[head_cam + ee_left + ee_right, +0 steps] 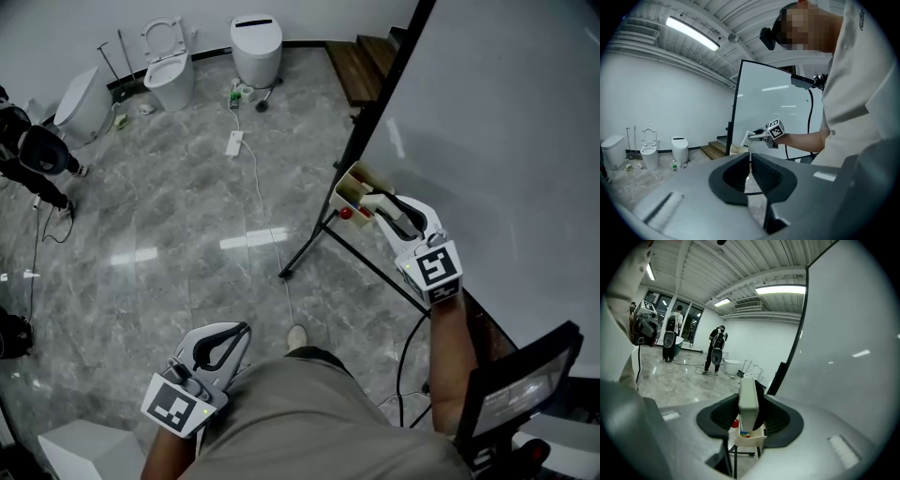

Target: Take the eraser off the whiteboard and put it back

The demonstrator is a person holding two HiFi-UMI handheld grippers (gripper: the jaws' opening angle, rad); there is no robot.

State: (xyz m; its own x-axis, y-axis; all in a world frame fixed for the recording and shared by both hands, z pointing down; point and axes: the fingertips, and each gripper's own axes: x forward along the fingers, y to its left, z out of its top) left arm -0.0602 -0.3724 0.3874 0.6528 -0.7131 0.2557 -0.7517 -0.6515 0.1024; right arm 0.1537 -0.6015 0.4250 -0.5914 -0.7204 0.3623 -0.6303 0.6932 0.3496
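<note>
While the right hand-held gripper (749,417) had its jaws clamped on the white eraser (748,399), everything turned on where that block sat against the board. It stood off the whiteboard (848,348), pinched by its two broad faces, long axis upright in the right gripper view and a narrow edge turned back at the camera. The board's face lay close on the right of it, not touching. Right below the eraser's lower end, and a little farther out, sat the small open tray (750,440) at the board's dark frame, a red knob (735,423) just to its left. My read: the put-back spot lay either down into that tray or sideways to the right onto the board face, and both were only a short reach from this hand.

Over on the left, the left hand-held gripper (750,164) hung low by the person's hip, jaws together on nothing, pointing across the floor and well apart from the board. So the right hand was plainly the nearer one, and the job looked to be its alone.
</note>
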